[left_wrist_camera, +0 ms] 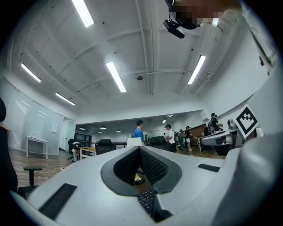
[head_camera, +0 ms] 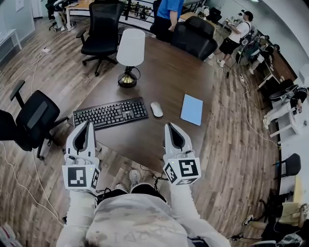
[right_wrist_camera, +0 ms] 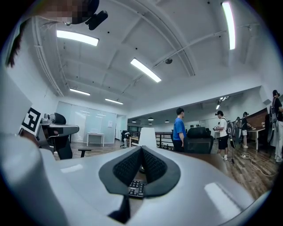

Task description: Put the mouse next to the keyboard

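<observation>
From the head view I see the mouse point(head_camera: 156, 109), white and oval, lying flat on the brown table point(head_camera: 169, 72). Its long axis runs away from me, with the far end leaning a little to the left, so it sits roughly crosswise to the keyboard's length. I cannot tell which end is its front. It lies just beside the right end of the black keyboard point(head_camera: 111, 113), with a narrow strip of table between them. The keyboard's long side runs left to right, its right end angled slightly farther from me. To the mouse's right, near but apart, lies a blue pad point(head_camera: 191, 109). Beyond the keyboard stands a lamp point(head_camera: 130, 53) with a white shade and a dark round base.

Both of my tools are on the near side of the table, well short of the mouse. The left gripper point(head_camera: 88, 124) points over the keyboard's left end, and its own view shows the jaws pressed together with nothing between them. The right gripper point(head_camera: 170, 126) is nearer than the mouse and a little to its right, jaws likewise closed and empty.

A black office chair point(head_camera: 104, 26) stands at the far left corner, and a person in a blue shirt point(head_camera: 170, 9) stands past the far edge
</observation>
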The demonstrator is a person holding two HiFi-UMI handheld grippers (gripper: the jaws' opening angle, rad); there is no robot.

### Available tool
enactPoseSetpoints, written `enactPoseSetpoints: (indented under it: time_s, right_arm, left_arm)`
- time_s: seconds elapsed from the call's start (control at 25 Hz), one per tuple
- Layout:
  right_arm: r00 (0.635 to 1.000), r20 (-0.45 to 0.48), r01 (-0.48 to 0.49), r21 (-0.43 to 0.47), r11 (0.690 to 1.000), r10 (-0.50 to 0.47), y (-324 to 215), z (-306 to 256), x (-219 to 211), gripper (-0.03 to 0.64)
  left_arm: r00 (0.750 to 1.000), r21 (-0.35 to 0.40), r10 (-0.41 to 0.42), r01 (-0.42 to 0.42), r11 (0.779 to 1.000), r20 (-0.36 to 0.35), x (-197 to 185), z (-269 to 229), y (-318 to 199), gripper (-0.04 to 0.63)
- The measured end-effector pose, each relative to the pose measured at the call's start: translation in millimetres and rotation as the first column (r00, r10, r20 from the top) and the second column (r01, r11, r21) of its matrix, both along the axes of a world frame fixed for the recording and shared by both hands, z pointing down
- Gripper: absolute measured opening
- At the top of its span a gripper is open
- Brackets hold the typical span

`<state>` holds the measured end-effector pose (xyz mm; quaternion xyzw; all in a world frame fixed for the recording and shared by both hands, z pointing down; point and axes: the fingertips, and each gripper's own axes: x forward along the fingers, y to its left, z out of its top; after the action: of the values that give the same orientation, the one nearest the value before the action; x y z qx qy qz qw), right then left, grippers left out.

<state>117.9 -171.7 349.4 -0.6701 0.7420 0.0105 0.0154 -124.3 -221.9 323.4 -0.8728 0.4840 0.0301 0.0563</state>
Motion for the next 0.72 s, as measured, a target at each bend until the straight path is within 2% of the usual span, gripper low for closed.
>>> enactPoseSetpoints:
  time_s: [0.72]
  right_arm:
    - [1.0, 0.003, 0.003, 0.025, 1.0, -0.003, -0.2, -9.5, -4.1, 0.009]
  left_arm:
    - [1.0, 0.003, 0.003, -0.003, 1.0, -0.004, 1.5, 0.0, -3.2, 0.005]
